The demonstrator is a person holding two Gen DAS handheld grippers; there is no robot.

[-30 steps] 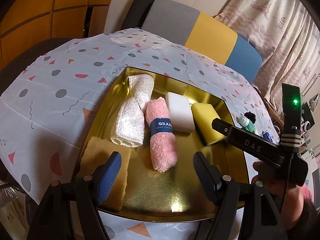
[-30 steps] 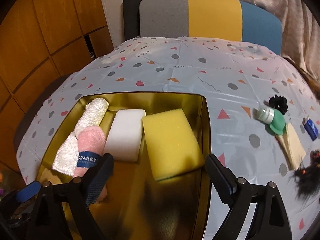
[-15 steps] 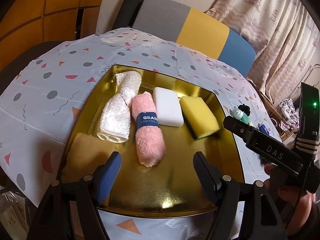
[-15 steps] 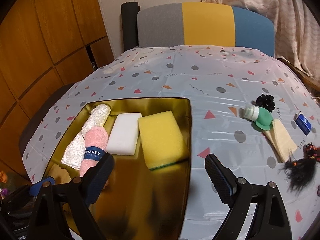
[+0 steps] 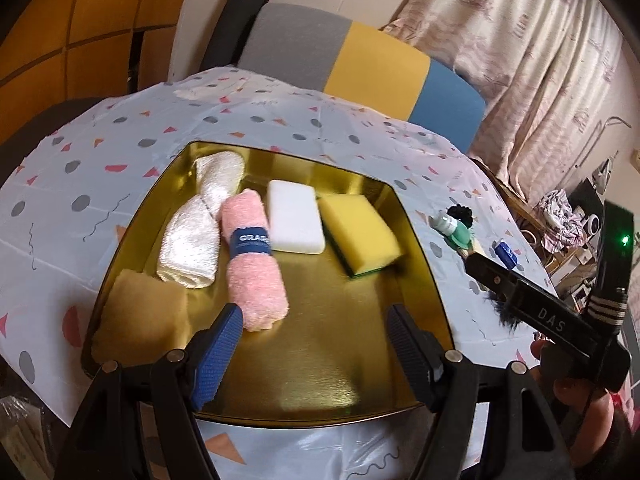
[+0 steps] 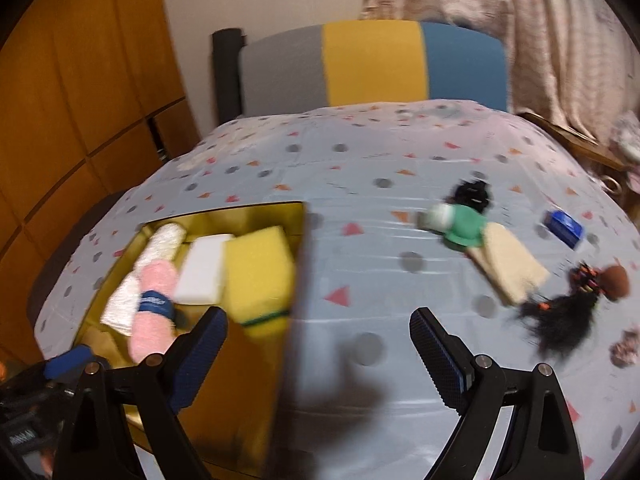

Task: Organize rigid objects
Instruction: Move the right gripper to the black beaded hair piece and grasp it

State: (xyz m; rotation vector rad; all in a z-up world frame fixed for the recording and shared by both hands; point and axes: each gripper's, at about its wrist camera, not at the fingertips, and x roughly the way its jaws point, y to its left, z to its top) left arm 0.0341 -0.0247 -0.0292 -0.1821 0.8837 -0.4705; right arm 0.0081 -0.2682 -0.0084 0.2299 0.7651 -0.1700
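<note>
Left wrist: pink towel roll (image 5: 252,260) lies lengthwise toward camera; both tongs (image 5: 312,344) (image 6: 318,354) agape, empty.

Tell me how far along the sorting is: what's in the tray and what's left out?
Done: the tray holds the yellow sponge, white sponge, pink towel, white towel and a tan cloth.
In hand: nothing; left gripper and right gripper are open and empty.
Left: green bottle, blue box, beige pad and black hairpiece lie on the tablecloth.
</note>
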